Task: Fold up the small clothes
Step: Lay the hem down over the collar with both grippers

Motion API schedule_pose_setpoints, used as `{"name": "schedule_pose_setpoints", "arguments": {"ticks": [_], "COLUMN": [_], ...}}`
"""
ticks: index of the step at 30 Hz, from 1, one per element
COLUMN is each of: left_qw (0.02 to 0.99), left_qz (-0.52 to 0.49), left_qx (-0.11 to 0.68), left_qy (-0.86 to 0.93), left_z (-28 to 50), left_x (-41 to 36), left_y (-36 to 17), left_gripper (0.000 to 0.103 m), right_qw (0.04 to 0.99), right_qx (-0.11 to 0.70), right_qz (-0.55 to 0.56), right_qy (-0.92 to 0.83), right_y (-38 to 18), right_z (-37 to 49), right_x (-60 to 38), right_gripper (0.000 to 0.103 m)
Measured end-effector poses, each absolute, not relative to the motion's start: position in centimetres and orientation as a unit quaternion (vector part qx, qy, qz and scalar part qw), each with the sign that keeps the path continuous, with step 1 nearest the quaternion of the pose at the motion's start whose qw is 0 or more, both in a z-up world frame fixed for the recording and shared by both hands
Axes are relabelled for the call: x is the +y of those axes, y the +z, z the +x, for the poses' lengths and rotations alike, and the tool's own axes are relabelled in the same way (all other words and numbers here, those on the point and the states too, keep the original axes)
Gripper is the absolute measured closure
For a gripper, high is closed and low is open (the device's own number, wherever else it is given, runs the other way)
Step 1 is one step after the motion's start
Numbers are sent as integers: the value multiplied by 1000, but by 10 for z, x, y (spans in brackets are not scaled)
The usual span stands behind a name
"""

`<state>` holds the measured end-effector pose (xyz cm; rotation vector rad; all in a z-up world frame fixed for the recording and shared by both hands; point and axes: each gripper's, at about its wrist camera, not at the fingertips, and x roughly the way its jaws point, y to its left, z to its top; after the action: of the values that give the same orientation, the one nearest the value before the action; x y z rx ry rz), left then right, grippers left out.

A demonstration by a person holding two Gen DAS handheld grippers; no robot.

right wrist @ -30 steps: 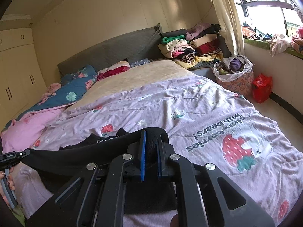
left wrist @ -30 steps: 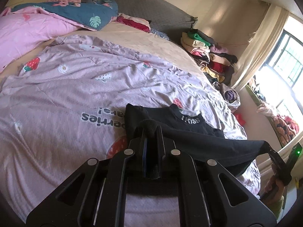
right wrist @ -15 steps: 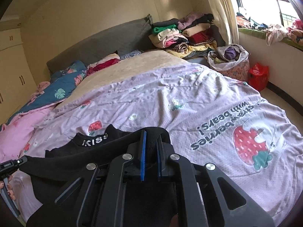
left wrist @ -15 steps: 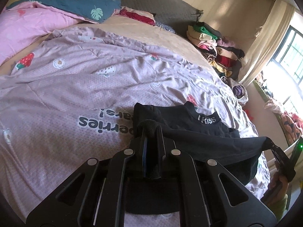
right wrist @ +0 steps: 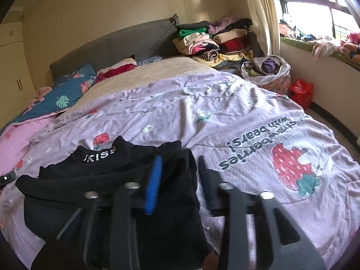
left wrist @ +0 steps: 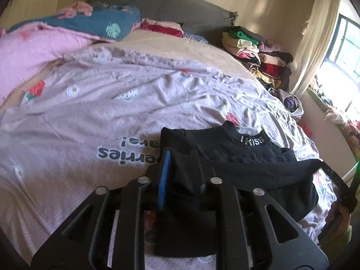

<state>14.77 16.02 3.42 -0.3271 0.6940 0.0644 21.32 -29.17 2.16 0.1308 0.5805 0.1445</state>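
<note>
black top (left wrist: 245, 155) folded bottom-to-collar on the lilac quilt (left wrist: 90, 121) | left gripper (left wrist: 180, 159) and right gripper (right wrist: 177, 164) jaws just opening, cloth between, loosely | further folds remain, likely

Sunlit window (right wrist: 315, 11) with cream curtain (right wrist: 258, 11), yellowish walls (right wrist: 101, 6), grey headboard (right wrist: 112, 47), pale wardrobe (right wrist: 11, 72).

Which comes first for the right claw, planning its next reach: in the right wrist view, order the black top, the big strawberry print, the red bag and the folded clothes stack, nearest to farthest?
1. Black top, on the quilt right at the right claw.
2. Strawberry print, on the quilt, to the right.
3. Red bag, on the floor beyond the bed's right edge.
4. Clothes stack, by the headboard.
</note>
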Motion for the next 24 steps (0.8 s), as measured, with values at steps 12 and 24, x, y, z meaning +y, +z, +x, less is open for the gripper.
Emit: {"name": "schedule_pose_setpoints", "arguments": {"ticks": [12, 24], "left_qw": [937, 905], "left_qz": [-118, -83], "left_qx": [327, 411], "left_qy": [-9, -69], "left_z": [131, 136], "left_x": [126, 85], "left_y": [49, 5], "left_gripper": [68, 91], "right_qw": [950, 922], "right_qx": [280, 330], "right_qz": [47, -3], "right_qy": [127, 203], "right_y": [29, 13], "right_z": [191, 174], "right_x": [-276, -237], "right_gripper": [59, 88]}}
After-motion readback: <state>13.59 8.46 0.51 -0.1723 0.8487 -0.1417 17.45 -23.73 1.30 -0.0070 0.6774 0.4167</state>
